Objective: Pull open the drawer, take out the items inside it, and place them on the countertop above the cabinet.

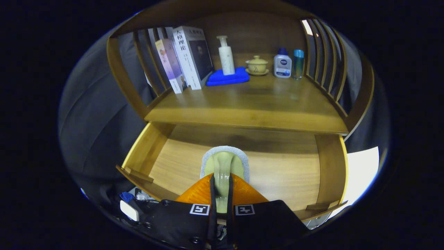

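Observation:
The wooden drawer (284,173) stands pulled open below the countertop (249,104), and its bare bottom shows around my fingers. My gripper (221,182) is shut on the narrow handle of a pale green scrubbing pad (224,163) with a grey spongy rim. The pad sticks out just ahead of the fingertips, over the middle of the drawer. I cannot tell whether it rests on the drawer bottom or hangs above it.
At the back of the countertop stand several books (187,59), a white pump bottle (226,57) on a folded blue cloth (227,79), a lidded tea bowl (257,65), a white bottle (282,64) and a teal bottle (298,62). Slatted wooden sides (326,59) flank the countertop.

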